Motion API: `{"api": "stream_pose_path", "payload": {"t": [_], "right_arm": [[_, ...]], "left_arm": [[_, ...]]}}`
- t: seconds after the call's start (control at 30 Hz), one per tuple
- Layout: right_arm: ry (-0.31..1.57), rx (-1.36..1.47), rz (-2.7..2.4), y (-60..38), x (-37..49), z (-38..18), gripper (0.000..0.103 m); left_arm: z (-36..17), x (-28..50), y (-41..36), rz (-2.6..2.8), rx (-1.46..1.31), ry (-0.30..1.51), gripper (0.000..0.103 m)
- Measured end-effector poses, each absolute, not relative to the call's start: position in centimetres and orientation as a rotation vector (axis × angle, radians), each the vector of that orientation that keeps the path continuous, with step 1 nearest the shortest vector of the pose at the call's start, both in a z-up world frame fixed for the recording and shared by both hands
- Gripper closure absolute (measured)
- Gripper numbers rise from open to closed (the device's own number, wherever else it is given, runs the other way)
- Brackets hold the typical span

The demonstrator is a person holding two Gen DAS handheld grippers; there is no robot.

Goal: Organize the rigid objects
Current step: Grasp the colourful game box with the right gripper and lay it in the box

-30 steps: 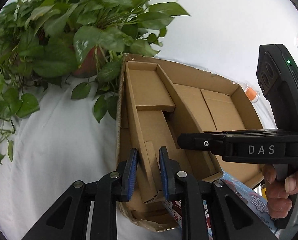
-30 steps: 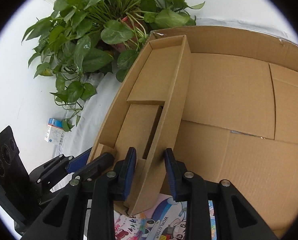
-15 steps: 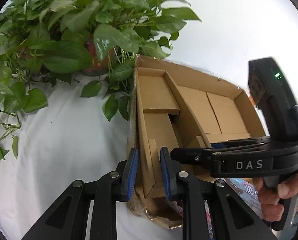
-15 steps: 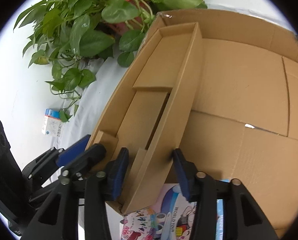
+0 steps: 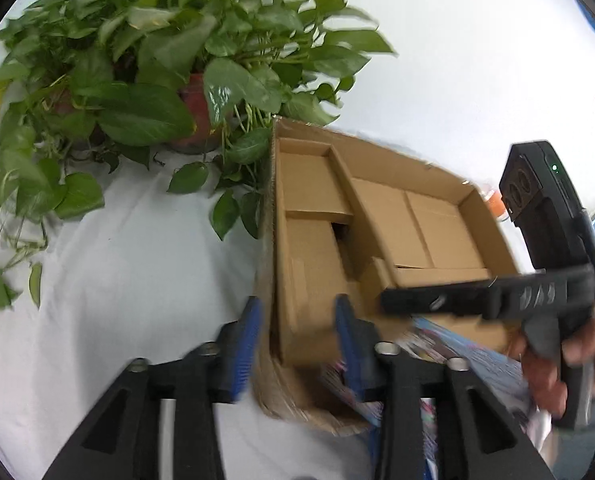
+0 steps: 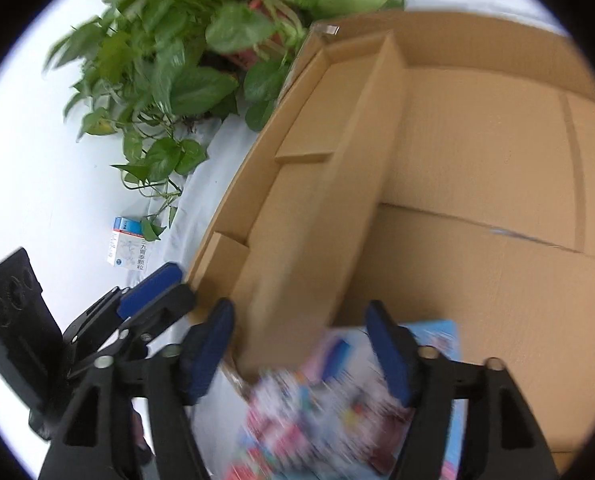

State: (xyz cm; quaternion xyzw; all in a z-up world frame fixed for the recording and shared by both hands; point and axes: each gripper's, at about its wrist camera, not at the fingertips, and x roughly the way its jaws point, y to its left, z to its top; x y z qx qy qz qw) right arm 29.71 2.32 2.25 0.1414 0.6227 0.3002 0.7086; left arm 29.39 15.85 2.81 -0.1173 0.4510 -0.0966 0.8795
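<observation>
On the white-covered table (image 5: 129, 264), near the potted plant, sits 1 open cardboard box (image 5: 429, 184), shallow and brown, its near corner crumpled.

- Inside, along the box's left side: 1 long cardboard insert (image 6: 309, 216), a narrow folded channel running from the near corner to the far wall, with a step partway along.
- Box floor to the right of the insert: bare cardboard flaps.
- Near edge of the box: 1 colourful printed booklet (image 6: 337, 408), blurred, lying partly under the box edge; its cover text cannot be read.
- Left tool (image 5: 297, 340): jaws opening, blue pads either side of the box's near left corner, neither pad pressing on the cardboard.
- Right tool (image 6: 297, 348): jaws opening, the near end of the insert and the booklet between the pads, nothing gripped. A hand (image 5: 553, 364) holds its handle.
- Behind the box's far left corner: 1 potted plant (image 5: 157, 72), broad green leaves trailing over the table, reddish pot.
- Left of the box, beside trailing leaves: 1 small white-and-blue carton (image 6: 129, 246), lying apart on the table.
</observation>
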Motion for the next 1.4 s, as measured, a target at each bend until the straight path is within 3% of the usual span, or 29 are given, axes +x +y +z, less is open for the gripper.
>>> {"api": "stream_pose_path", "payload": {"t": [0.03,0.07,0.2,0.3,0.47,0.63,0.67,0.7,0.73,0.77,0.8,0.83,0.87,0.9,0.93,0.97,1.0,1.03,1.17,1.23,1.4], "right_arm": [[1.362,0.308,0.671,1.0,29.4,2.9,0.032],[1.344,0.306,0.668,-0.4,29.1,3.5,0.031],[1.349,0.329,0.582,-7.6,28.2,3.7,0.029],[1.497,0.364,0.616,-8.9,27.2,0.7,0.029],[1.524,0.414,0.783,-6.4,24.6,-0.3,0.028],[1.447,0.431,0.761,-5.4,22.5,1.2,0.029],[1.413,0.432,0.752,-6.0,21.7,1.8,0.032],[1.380,0.436,0.748,-6.6,20.9,2.7,0.041],[1.348,0.442,0.762,-6.9,20.0,3.5,0.074],[1.317,0.458,0.805,-7.2,19.1,4.6,0.098],[1.307,0.462,0.826,-7.7,18.9,5.5,0.100],[1.285,0.423,0.807,-7.8,18.5,6.4,0.100],[1.261,0.367,0.765,-8.1,18.4,7.0,0.094],[1.253,0.349,0.751,-8.4,18.7,6.9,0.086],[1.288,0.395,0.744,-9.2,19.3,6.0,0.070],[1.315,0.439,0.721,-10.1,19.7,5.2,0.060],[1.327,0.473,0.689,-11.3,20.1,4.4,0.059],[1.329,0.491,0.669,-12.1,20.4,3.9,0.059],[1.301,0.543,0.649,-12.8,20.6,3.7,0.040],[1.292,0.505,0.685,-11.3,19.9,3.8,0.040],[1.261,0.377,0.735,-6.3,18.3,4.1,0.041]], "left_arm": [[3.0,28.4,15.6,-0.228,-0.278,0.937,0.038],[3.1,27.3,15.5,-0.258,-0.309,0.934,0.034],[1.9,25.0,13.3,-0.404,-0.415,0.997,0.032],[0.1,25.4,10.9,-0.455,-0.439,1.070,0.032],[-0.2,24.6,9.7,-0.437,-0.430,1.067,0.042],[3.9,22.0,7.2,-0.413,-0.282,0.955,0.043],[4.7,21.7,6.6,-0.419,-0.261,0.930,0.058],[5.3,21.7,5.8,-0.518,-0.281,0.925,0.075],[5.7,21.8,5.0,-0.609,-0.303,0.932,0.089],[6.2,21.9,3.6,-0.626,-0.266,0.927,0.089],[6.7,22.0,2.2,-0.623,-0.196,0.907,0.089],[7.0,22.3,1.3,-0.628,-0.159,0.897,0.089],[7.1,22.5,1.2,-0.640,-0.167,0.901,0.089],[7.3,22.9,2.1,-0.646,-0.206,0.898,0.088],[7.5,22.9,2.8,-0.628,-0.217,0.886,0.078],[7.6,22.9,4.2,-0.578,-0.221,0.869,0.051],[7.6,22.9,5.9,-0.509,-0.222,0.857,0.033],[7.4,22.9,7.2,-0.457,-0.225,0.852,0.008],[4.6,24.5,10.9,-0.373,-0.200,0.969,0.006],[2.9,25.5,11.9,-0.385,-0.226,1.022,0.006],[-0.3,26.7,11.8,-0.447,-0.273,1.105,0.026]]}}
